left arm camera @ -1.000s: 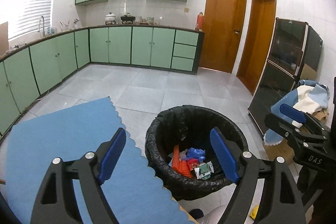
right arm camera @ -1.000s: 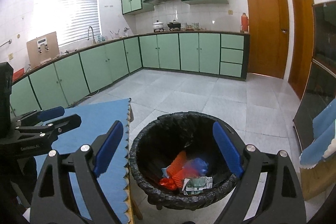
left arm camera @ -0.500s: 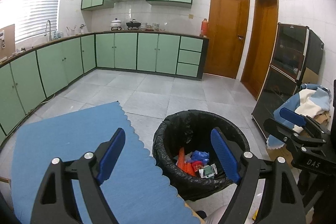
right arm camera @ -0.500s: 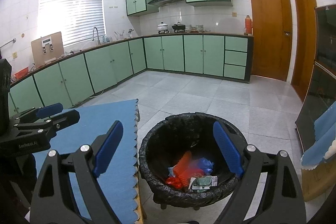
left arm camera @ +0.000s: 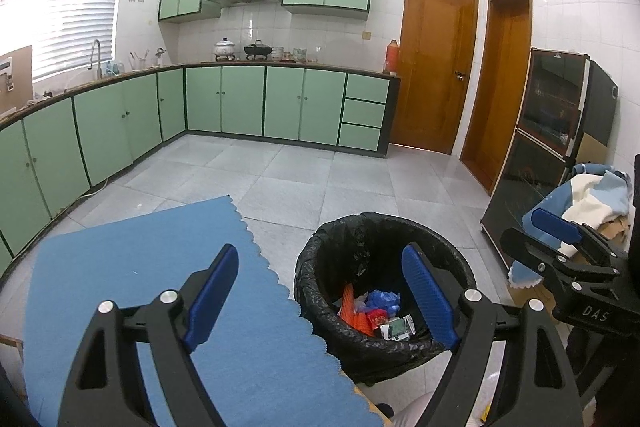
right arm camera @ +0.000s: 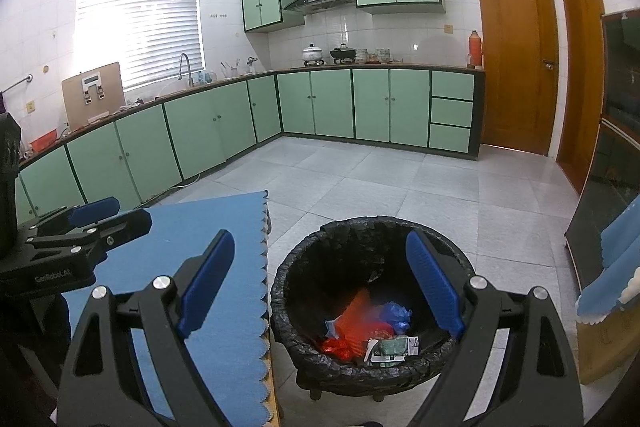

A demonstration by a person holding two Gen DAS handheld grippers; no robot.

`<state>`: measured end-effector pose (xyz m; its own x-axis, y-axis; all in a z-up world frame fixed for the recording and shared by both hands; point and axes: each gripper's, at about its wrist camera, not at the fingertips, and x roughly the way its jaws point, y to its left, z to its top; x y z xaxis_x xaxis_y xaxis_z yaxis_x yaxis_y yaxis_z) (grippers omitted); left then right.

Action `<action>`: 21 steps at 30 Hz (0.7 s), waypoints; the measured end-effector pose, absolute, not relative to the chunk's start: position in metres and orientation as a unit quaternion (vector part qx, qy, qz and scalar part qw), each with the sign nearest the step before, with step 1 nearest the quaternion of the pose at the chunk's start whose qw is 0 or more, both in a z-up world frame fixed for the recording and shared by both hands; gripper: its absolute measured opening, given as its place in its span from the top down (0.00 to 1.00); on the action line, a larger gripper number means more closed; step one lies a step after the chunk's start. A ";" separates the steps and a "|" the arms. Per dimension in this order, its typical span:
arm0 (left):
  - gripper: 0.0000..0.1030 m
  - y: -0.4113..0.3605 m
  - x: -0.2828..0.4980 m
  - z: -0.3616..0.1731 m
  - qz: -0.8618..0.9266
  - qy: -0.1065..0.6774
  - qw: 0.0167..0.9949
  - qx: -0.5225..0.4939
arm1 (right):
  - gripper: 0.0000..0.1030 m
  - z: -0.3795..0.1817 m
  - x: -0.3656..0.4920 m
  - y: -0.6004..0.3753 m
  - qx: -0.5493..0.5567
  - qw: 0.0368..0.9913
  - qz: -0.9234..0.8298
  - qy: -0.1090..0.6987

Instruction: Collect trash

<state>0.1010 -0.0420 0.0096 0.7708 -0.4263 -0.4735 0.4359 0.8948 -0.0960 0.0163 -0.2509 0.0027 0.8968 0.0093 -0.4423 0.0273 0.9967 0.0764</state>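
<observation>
A kitchen with green cabinets (left arm camera: 240, 103) along two walls lies ahead, with a grey tiled floor (left arm camera: 320, 179) and two wooden doors (left arm camera: 436, 67) at the far right; a dark glass-fronted cabinet (left arm camera: 548, 147) stands to the right, with a pile of blue and white cloth (left arm camera: 588, 191) beside it. A blue mat with a scalloped edge (left arm camera: 160, 267) covers the tabletop (right arm camera: 273, 395) in the near left, and only a thin wooden rim of that tabletop shows past the mat. Just beside the mat's edge, on the floor, stands a round bin lined with a black bag (left arm camera: 384, 227); nothing lies between either tool and the bin's open mouth.

The trash (left arm camera: 372, 311) sits at the bottom of the bin: an orange wrapper, a blue crumpled bag, something red and a small white-and-green packet; in the right wrist view the orange piece is blurred, so its exact shape is hard to tell.

The left tool (left arm camera: 320, 291) hangs over the mat's edge and the bin, its blue-padded fingers spread wide and holding nothing. The right tool (right arm camera: 320, 291) is likewise spread wide and empty above the bin; each tool shows at the side of the other's view, apart from it.
</observation>
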 end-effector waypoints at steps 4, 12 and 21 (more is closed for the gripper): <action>0.20 -0.041 0.101 0.010 -0.229 0.248 0.941 0.009 | 0.17 0.002 0.017 -0.250 0.040 0.973 -0.004 0.227; 0.20 -0.040 0.101 0.012 -0.227 0.247 0.942 0.008 | 0.17 0.001 0.020 -0.251 0.041 0.973 -0.003 0.228; 0.20 -0.039 0.103 0.012 -0.225 0.247 0.943 0.009 | 0.17 0.002 0.021 -0.250 0.040 0.973 -0.002 0.228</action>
